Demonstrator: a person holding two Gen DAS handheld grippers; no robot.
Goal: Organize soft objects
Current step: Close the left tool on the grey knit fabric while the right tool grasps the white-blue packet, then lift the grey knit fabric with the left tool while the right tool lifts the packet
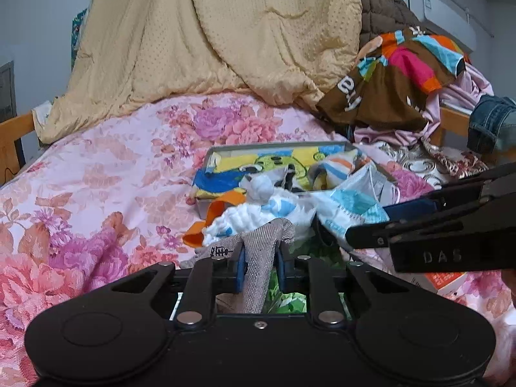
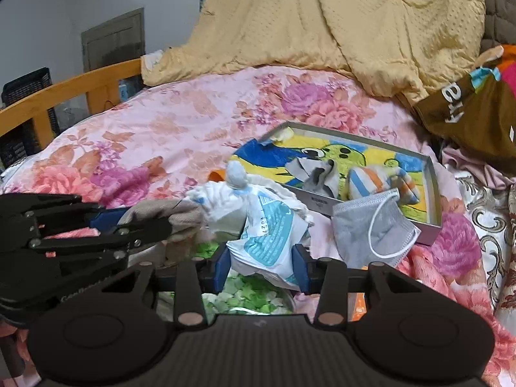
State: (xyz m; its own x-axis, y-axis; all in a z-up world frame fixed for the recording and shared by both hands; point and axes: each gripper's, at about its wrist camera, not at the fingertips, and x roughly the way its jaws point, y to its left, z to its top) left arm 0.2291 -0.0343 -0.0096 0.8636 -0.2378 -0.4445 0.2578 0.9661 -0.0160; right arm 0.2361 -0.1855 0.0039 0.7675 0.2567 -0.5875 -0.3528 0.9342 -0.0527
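Observation:
In the left wrist view my left gripper (image 1: pixel 261 258) is shut on a grey-beige sock (image 1: pixel 258 251), which hangs between its blue pads. The right wrist view shows my right gripper (image 2: pixel 262 267) with both pads pressing a crumpled white and teal plastic packet (image 2: pixel 267 242). A white fluffy sock (image 2: pixel 232 190) lies bunched against both. Behind them, a shallow grey tray (image 2: pixel 433 193) lined with a cartoon towel holds a grey sock (image 2: pixel 319 174) and a striped sock (image 2: pixel 371 180). A grey face mask (image 2: pixel 371 229) lies by the tray's near corner. The left gripper (image 2: pixel 145 221) reaches in from the left, the right gripper (image 1: pixel 380 222) from the right.
All this lies on a bed with a pink floral cover (image 1: pixel 113 177). A beige quilt (image 1: pixel 225 32) is heaped at the back, and colourful clothes (image 1: pixel 403 74) are piled at the right. A wooden bed rail (image 2: pixel 64 87) runs along the left. Something green and white patterned (image 2: pixel 251 293) sits under the grippers.

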